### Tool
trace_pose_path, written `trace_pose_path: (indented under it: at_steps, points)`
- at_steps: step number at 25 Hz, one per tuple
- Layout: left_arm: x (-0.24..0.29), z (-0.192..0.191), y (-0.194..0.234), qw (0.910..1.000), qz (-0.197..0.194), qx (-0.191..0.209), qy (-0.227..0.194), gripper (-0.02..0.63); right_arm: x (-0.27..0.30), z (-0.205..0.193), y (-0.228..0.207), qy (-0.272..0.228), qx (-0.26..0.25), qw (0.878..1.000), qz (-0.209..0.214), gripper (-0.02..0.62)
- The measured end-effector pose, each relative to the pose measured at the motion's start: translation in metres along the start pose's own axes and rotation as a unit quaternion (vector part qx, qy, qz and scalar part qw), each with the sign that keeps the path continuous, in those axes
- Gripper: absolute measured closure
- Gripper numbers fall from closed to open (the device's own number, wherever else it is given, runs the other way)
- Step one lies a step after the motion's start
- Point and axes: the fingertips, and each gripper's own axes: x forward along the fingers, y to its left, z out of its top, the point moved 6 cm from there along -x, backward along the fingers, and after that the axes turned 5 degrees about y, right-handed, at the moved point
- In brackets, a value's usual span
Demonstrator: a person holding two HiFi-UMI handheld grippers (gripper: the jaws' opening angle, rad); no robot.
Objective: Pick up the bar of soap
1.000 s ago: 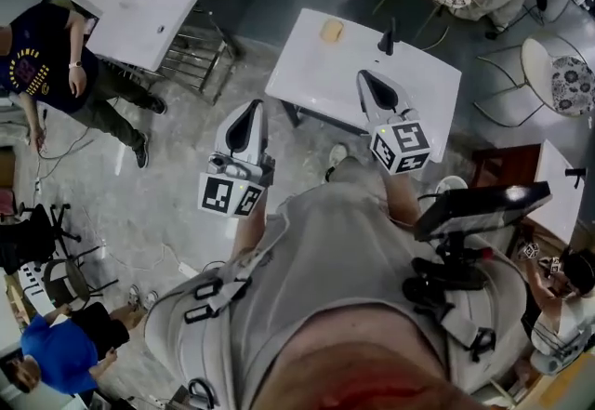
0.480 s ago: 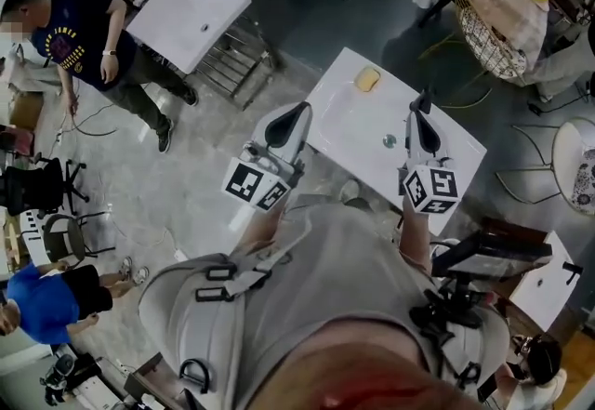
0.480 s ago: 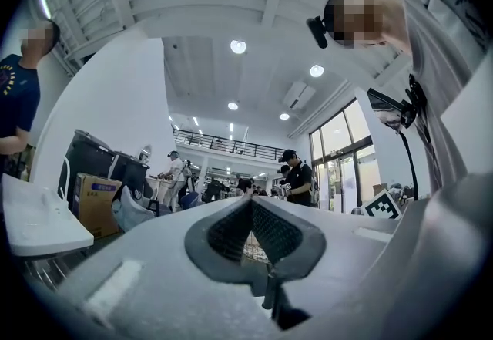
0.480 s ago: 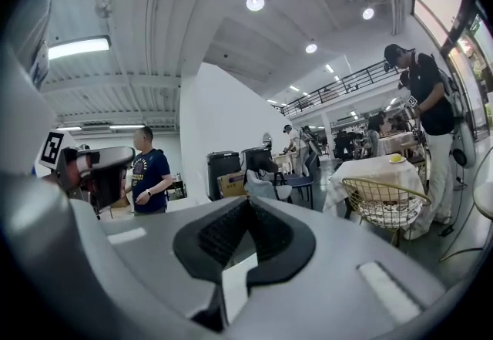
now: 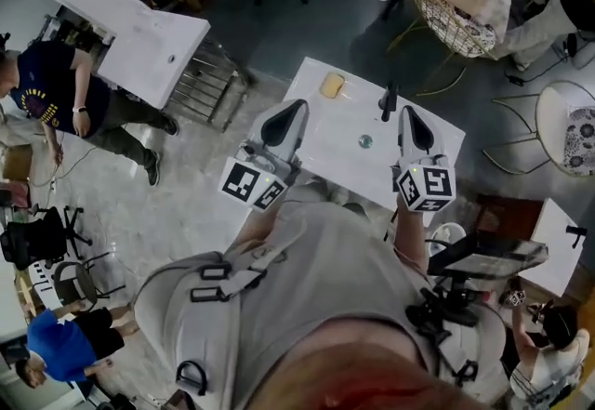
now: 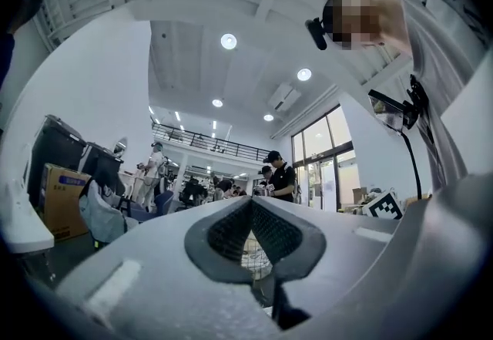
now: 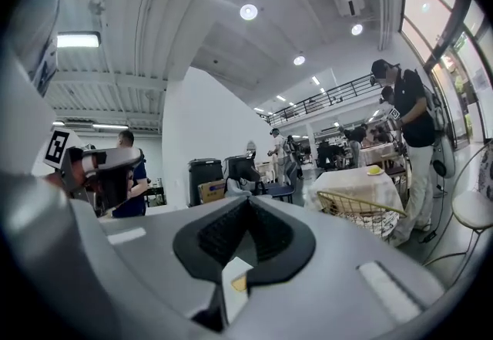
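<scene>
The bar of soap [image 5: 332,85] is a pale yellow block lying near the far left corner of the small white table [image 5: 325,152]. In the head view both grippers hang over the table's near side, well short of the soap. My left gripper [image 5: 296,107] is at the table's left edge, its jaws closed tip to tip with nothing between them [image 6: 251,200]. My right gripper [image 5: 406,112] is over the right part of the table, also shut and empty [image 7: 248,200]. Below its jaws, the right gripper view shows a sliver of table with the soap [image 7: 239,282].
A black upright object [image 5: 389,101] and a small round item [image 5: 365,141] sit on the table between the grippers. A second white table [image 5: 139,32] and a person in a dark shirt [image 5: 51,87] are to the left. A wire basket [image 5: 454,16] and a round stool [image 5: 569,115] lie beyond.
Both grippers have moved forward from over the floor and near edge to over the table. The head view has swung, and the soap now lies closer ahead of them.
</scene>
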Motion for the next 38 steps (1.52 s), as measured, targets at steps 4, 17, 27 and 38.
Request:
trace_pose_path:
  at_steps: [4,17,27,38]
  points:
    - [0.035,0.000,-0.001,0.9989,-0.045,-0.012,-0.003,0.606,-0.016,0.018,-0.014,-0.023,-0.005,0.998,-0.051,0.592]
    - [0.082,0.001,0.007,0.9903,-0.134,-0.023,-0.030,0.604,-0.037,0.022,-0.032,-0.022,-0.006,0.988,-0.150,0.592]
    - [0.093,0.013,0.045,0.9966,-0.074,0.031,-0.018,0.077,-0.017,0.021,-0.024,-0.018,-0.005,0.988,-0.153,0.592]
    - [0.138,-0.060,0.130,0.9873,-0.067,-0.073,0.124,0.086,-0.019,0.009,-0.027,-0.008,0.004,0.985,-0.173,0.592]
